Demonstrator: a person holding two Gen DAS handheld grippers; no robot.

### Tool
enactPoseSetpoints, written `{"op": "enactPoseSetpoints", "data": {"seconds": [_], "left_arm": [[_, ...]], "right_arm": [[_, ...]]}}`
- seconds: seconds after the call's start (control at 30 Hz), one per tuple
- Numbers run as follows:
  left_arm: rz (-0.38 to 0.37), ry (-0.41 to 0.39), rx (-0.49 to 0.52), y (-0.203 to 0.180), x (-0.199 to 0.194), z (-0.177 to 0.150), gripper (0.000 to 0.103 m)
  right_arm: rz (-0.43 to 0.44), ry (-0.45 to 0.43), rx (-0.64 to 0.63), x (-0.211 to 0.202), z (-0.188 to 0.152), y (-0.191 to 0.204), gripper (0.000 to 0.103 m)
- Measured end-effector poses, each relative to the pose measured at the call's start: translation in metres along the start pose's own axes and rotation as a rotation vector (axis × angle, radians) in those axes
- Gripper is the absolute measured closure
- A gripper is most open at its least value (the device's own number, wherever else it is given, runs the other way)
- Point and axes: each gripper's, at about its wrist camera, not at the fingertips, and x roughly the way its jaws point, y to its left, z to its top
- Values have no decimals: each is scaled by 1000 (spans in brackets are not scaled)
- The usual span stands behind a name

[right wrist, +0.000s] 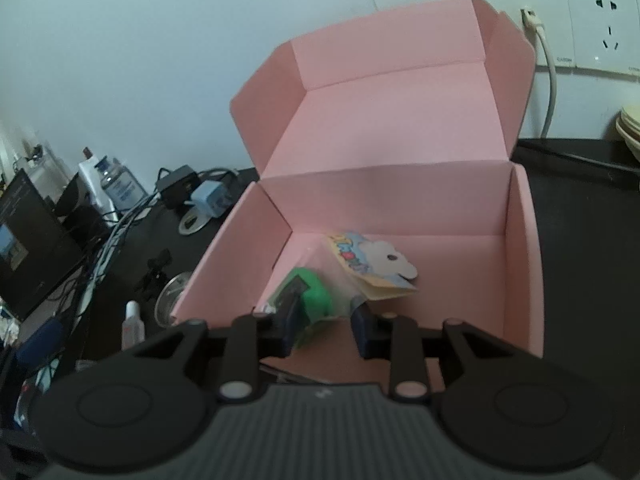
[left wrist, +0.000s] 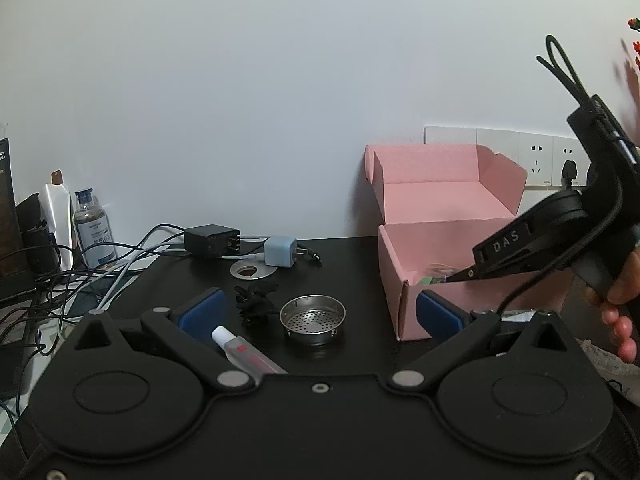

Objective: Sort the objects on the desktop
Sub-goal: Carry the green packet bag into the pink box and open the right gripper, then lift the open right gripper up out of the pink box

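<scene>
An open pink cardboard box [right wrist: 400,208] [left wrist: 404,256] stands on the black desk [left wrist: 360,256]. In it lie a green object [right wrist: 316,300] in clear wrap and a cartoon-printed packet [right wrist: 376,268]. My right gripper [right wrist: 324,330] hangs open over the box's near wall, its left finger close to the green object, with nothing clamped. My left gripper [left wrist: 320,312] is wide open low over the desk. Ahead of it sit a perforated metal strainer [left wrist: 313,320], a small black clip [left wrist: 256,300] and a white-capped tube [left wrist: 244,350].
A blue charger [left wrist: 280,252], a black adapter [left wrist: 212,240], a metal ring [left wrist: 254,270] and tangled cables [left wrist: 100,272] lie at the back left, beside bottles [left wrist: 94,228]. Wall sockets [right wrist: 608,28] are behind the box. A person's hand [left wrist: 620,304] holds the right gripper [left wrist: 520,248].
</scene>
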Motion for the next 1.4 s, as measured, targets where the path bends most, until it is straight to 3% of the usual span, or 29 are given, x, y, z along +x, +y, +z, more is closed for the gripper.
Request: {"op": "enactPoseSetpoints", "data": {"seconds": [0.43, 0.57, 0.8, 0.87, 0.93, 1.4], "left_arm": [[1, 5, 1, 0, 0, 0, 0], [-2, 6, -3, 0, 1, 0, 0], [-7, 9, -9, 1, 1, -1, 0], [-8, 10, -11, 1, 2, -1, 0], [-10, 11, -12, 1, 2, -1, 0], [-11, 15, -17, 2, 2, -1, 0]], "right_arm": [[12, 9, -12, -6, -9, 7, 73], [11, 12, -34, -6, -12, 10, 62], [6, -1, -33, -6, -14, 12, 52], [12, -1, -34, -5, -14, 13, 33], [5, -3, -48, -6, -14, 18, 27], [34, -141, -33, -35, -1, 19, 7]]}}
